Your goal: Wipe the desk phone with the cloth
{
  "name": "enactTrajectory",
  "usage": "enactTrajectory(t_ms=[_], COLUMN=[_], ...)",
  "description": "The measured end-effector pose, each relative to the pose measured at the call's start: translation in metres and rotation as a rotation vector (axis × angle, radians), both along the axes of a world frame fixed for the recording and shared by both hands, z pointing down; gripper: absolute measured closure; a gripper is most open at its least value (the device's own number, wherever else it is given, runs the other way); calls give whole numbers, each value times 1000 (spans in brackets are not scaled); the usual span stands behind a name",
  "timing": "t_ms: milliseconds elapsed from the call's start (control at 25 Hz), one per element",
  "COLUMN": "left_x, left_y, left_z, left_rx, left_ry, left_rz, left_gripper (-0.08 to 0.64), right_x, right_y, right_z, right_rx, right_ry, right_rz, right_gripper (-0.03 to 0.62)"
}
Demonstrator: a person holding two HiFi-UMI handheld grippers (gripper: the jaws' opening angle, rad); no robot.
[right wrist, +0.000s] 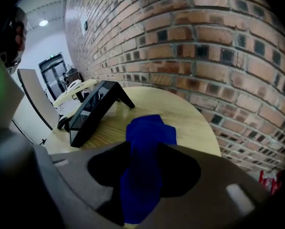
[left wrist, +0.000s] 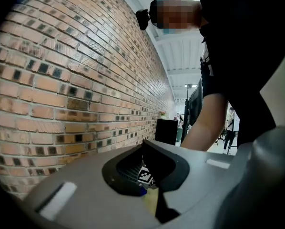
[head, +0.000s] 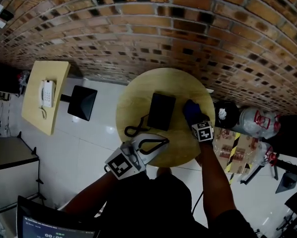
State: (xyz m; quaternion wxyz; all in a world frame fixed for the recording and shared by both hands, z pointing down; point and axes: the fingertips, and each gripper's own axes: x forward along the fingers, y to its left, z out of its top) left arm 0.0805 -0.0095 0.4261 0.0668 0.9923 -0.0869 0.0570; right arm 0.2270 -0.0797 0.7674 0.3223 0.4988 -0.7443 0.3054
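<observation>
Wiping is judged not yet begun: the blue cloth (right wrist: 145, 151) is pinched in the right gripper (right wrist: 142, 194) near the round table's (head: 138, 98) right edge, beside the central desk phone (head: 161, 111), whose handset (head: 156, 144) seems clamped by the left gripper (head: 147, 148).

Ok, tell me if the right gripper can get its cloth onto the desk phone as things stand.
Probably yes. The right gripper holds the blue cloth just right of the desk phone on the round table, and only bare tabletop shows between them, so a sweep left should reach it.

Desk phone (head: 161, 111) on table (head: 133, 100) (centre); cloth (head: 190, 110) just right of it.
</observation>
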Motion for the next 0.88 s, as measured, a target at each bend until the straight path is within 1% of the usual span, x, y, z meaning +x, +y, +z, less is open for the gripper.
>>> enactTrajectory(t_ms=[120,160,240,280,320,360,440,520,560,600,640,680,720,800,880], left_x=[-7,-9,-13,-15,-17,-19,-21,-23,-24,-25,-26,-26,-26,-26,-32], left_y=[-4,-5,-7,-8,-9,-9,-9,-9,-9,-9,-10,-9,-8,-6,-10], left_z=[2,3,6,7,8,9,9,9,8,8,7,6,5,0,-2], left_rx=[-30,-26,23,24,6,6,38,39,28,-1,-28,-36,-23,16,-16], left_ry=[1,-5,-26,-28,-24,-24,-31,-28,-21,-8,5,12,16,25,42], left_rz=[-19,-18,6,5,-6,-7,9,11,5,-12,-27,-34,-31,-20,-40], left_gripper=[558,558,558,558,559,558,559,558,558,558,558,558,559,559,559], right_x=[4,5,7,6,5,3,-1,-3,-3,-4,-7,-10,-15,-26,-45], right_y=[-6,-7,-8,-8,-8,-8,-7,-6,-6,-6,-8,-11,-16,-28,-47], right_z=[17,19,20,20,20,20,21,19,17,13,6,-5,-18,-48,-79], right_rx=[-33,-43,-60,-68,-77,-85,-98,-106,-105,-99,-83,-56,-20,66,146], right_ry=[10,12,12,11,10,8,-2,-24,-39,-55,-71,-87,-99,-102,-99], right_rz=[17,25,45,50,50,49,51,68,78,87,90,86,73,25,-32], right_gripper=[423,423,425,428,439,459,497,505,509,509,511,511,511,511,511])
